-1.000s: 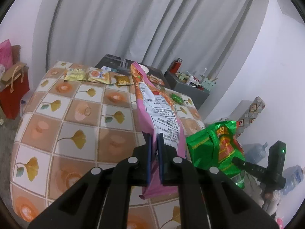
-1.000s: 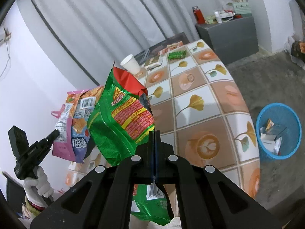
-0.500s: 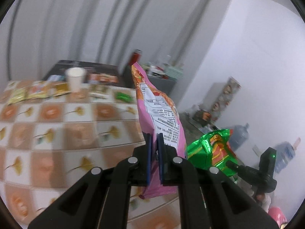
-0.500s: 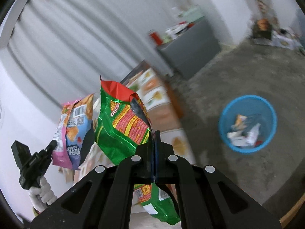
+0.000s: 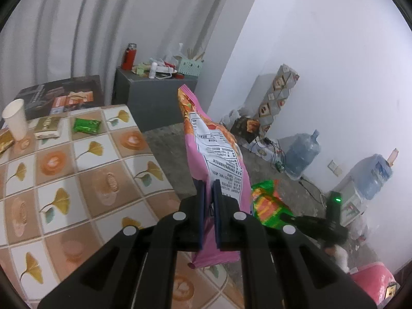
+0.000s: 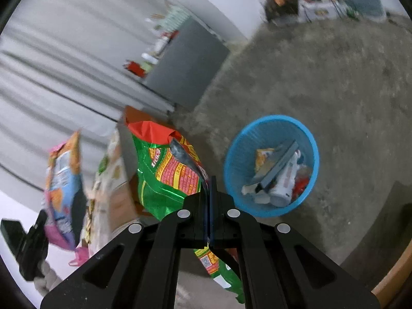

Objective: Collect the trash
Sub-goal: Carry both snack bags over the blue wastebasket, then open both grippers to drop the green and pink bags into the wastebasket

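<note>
Left claw (image 5: pixel 209 195) is clamping a pink snack bag (image 5: pixel 216 152); right claw (image 6: pixel 209 190) is pinching a green snack bag (image 6: pixel 167 175) closed-jawed, blue waste basket (image 6: pixel 233 164) lying just beyond its right finger.

Around me the room is closed in by a pale grey curtain (image 5: pixel 77 25) hanging in long folds and a plain white wall (image 5: pixel 322 64) to its right. The floor (image 6: pixel 322 82) is bare, rough grey concrete. A dark grey cabinet (image 5: pixel 152 103) stands against the curtain, its top crowded with small items, a red flask (image 5: pixel 128 56) among them. Along the white wall sit two big blue water jugs (image 5: pixel 301 154) and a tall patterned box (image 5: pixel 278 95). Light is soft and even.
</note>
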Tool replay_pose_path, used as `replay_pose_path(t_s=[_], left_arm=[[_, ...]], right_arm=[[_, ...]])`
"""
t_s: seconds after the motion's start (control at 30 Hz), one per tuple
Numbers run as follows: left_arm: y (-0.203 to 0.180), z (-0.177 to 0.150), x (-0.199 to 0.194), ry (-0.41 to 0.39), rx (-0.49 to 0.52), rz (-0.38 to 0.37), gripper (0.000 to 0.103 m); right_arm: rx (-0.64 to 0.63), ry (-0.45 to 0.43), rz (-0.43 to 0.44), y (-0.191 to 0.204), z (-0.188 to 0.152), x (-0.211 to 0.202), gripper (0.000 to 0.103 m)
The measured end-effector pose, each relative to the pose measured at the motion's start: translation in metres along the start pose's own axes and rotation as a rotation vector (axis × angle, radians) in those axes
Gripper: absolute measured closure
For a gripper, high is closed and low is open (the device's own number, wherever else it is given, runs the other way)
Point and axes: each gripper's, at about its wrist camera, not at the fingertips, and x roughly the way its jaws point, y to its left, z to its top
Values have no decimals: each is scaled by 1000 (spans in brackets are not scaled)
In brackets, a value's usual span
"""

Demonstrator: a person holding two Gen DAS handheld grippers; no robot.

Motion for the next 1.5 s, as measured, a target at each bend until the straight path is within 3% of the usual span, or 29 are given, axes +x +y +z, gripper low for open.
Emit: replay_pose_path(t_s=[0.17,0.2,0.3,0.4,0.53,0.63,0.87,1.0,1.13,1.2,1.5], left_arm=[[0,2,35,47,18,3,97],[0,3,43,63,20,3,97],[-1,4,73,132,4,-12,97],[-2,6,111,215,-39,-44,97],[-6,5,172,358,-125,-88,97],[-8,-1,220,474,-210,-95,97],[-13,-32,311,634,-433,-38,95],[-7,-62,346,791,-497,10,84],[-9,-64,330,780,-516,-14,73],[-8,-55,313,747,-502,-40,72],[-29,-2,189,517,-358,-197,66]], right_arm=[[42,66,-67,-35,33,68,99],[45,80,-74,-41,37,78,95],[40,133,-175,-63,48,125,63],[16,144,-263,-78,51,148,62],[33,102,-248,-89,47,137,54],[51,63,-236,-95,40,116,53],[96,-1,-241,-121,22,69,53],[132,12,-269,-139,2,54,53],[140,23,-272,-142,-20,36,53],[128,22,-271,-136,-28,26,53],[-18,-26,-216,-72,-50,-8,52]])
